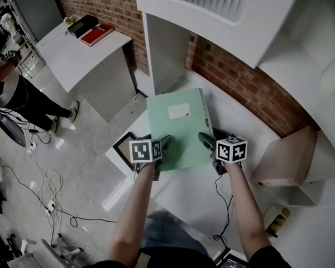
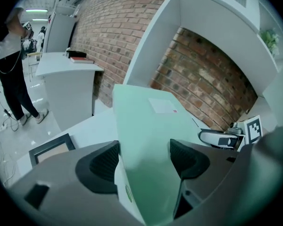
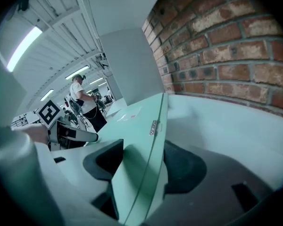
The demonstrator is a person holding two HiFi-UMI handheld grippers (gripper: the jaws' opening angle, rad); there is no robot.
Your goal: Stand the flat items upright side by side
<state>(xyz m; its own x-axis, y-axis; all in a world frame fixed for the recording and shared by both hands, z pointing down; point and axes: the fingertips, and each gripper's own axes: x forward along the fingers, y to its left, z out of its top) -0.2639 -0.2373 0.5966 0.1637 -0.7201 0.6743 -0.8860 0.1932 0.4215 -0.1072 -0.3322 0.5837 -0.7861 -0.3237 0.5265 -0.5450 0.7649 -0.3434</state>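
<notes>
Holding a closed pale-green box file [image 1: 178, 127] by its near end, pinched tight in the left claw [image 2: 144, 160] and the right claw [image 3: 141, 166] alike. Low over the white worktop [image 1: 184, 188], far end toward the brick wall. Smooth, flat, rectangular; white label [image 1: 178, 111] on top, small metal fitting [image 3: 153, 127] on one edge. Contents unseen.

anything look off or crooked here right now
Nothing spilled or damaged. The green folder lies roughly flat, not upright, with the left gripper and right gripper clamped on its near edge. A picture frame beside it also lies flat.
</notes>
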